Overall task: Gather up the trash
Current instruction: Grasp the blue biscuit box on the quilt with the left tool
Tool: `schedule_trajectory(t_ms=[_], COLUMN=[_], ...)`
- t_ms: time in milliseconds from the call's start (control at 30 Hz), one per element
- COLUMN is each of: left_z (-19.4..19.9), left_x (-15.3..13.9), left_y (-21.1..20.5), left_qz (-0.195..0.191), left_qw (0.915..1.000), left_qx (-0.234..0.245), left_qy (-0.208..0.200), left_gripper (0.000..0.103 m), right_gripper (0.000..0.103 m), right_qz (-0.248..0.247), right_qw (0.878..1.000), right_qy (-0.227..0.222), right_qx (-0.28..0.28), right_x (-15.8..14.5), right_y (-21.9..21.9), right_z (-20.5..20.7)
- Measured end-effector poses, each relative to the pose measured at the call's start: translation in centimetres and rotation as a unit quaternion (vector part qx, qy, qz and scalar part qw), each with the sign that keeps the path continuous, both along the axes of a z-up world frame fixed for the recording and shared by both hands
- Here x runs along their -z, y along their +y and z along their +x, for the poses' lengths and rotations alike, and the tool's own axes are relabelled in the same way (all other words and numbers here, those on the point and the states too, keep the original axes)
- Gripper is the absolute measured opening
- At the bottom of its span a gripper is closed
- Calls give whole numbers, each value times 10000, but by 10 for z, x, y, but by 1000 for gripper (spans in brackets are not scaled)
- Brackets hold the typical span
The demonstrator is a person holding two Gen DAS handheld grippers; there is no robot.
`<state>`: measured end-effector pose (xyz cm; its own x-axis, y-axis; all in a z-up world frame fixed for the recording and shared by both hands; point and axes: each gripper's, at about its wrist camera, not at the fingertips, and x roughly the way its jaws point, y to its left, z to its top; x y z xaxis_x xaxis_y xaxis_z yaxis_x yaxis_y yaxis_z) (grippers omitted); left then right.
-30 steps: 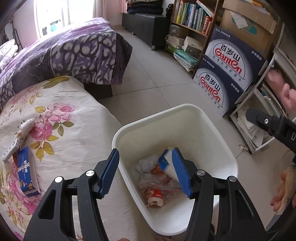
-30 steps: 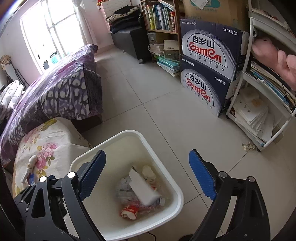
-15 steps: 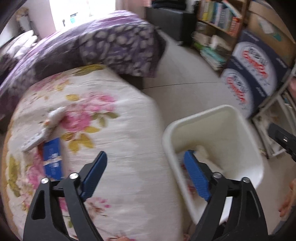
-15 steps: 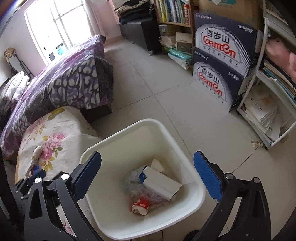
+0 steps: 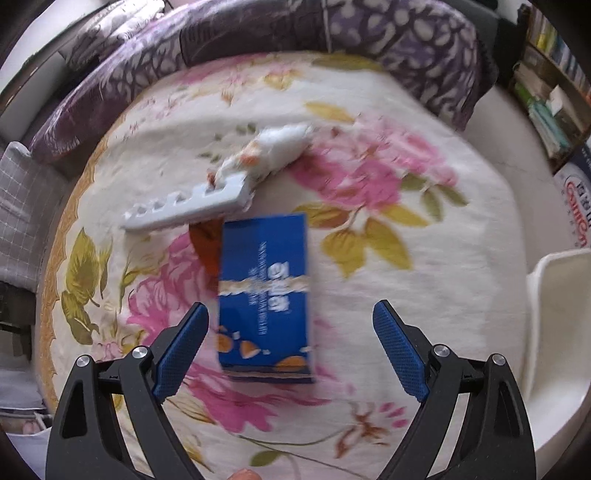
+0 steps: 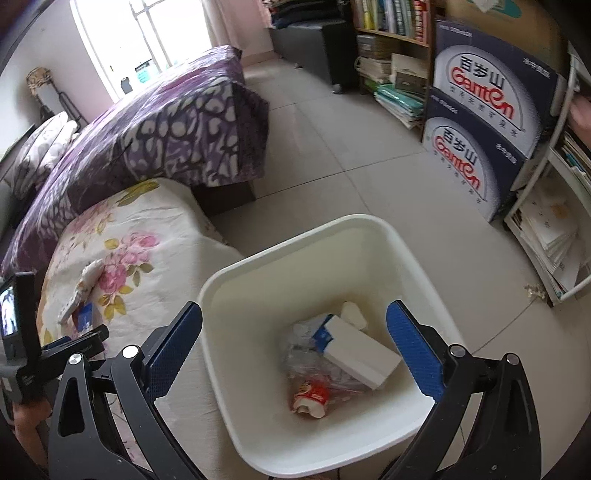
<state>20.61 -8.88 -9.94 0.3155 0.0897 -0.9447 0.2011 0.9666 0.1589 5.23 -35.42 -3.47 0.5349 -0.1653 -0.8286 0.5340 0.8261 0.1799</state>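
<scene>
My left gripper (image 5: 290,350) is open and empty above the floral cloth, with a blue carton (image 5: 265,306) lying flat between its fingers. Beyond the carton lie a grey plastic strip (image 5: 192,212) and a crumpled white wrapper (image 5: 273,149). An orange scrap (image 5: 207,247) shows under the carton. My right gripper (image 6: 293,350) is open and empty over the white bin (image 6: 417,258), which holds a white box (image 6: 356,350), a red cup (image 6: 312,398) and clear plastic. The bin's edge shows in the left wrist view (image 5: 554,280).
The floral cloth (image 6: 147,236) covers a low table beside a purple bedspread (image 6: 166,122). Stacked Ganten boxes (image 6: 487,122), a bookshelf (image 6: 391,22) and a white wire rack with papers (image 6: 554,221) stand along the right. Grey tiled floor (image 6: 351,147) lies beyond the bin.
My left gripper swung left from the bin to the floral cloth and opened wider, and it now frames the blue carton. The white box has dropped into the bin. My right gripper moved closer over the bin.
</scene>
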Motion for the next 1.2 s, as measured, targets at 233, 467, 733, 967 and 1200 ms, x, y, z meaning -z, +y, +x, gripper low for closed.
schedule_trajectory(t_ms=[233,467,733,967,1200], left_z=[-3,-15,-23,-20,-14], left_x=[13,-10,-100,-139,-134], left_y=[20,51,141,215,232], left_qz=[-382,-657,-1316,-1868,-1903], left_qw=[9984,9965,9887,9672,9653], left_qx=[229,469,-171,-1196,-1411], left_qy=[339,196,-697,-1237,-1097], left_gripper=[67,55,55,56,56], right_gripper=[96,96,96,96,95], right_qz=[86,217,554,78,292], right_qw=[9995,9974,9846,9438,9404], right_qy=[-46,-91,-242,-474,-620], right_qx=[-316,-677,-1643,-3270,-3331], right_x=[3,9,24,41,54], right_y=[29,62,118,213,269], right_z=[22,44,80,112,152])
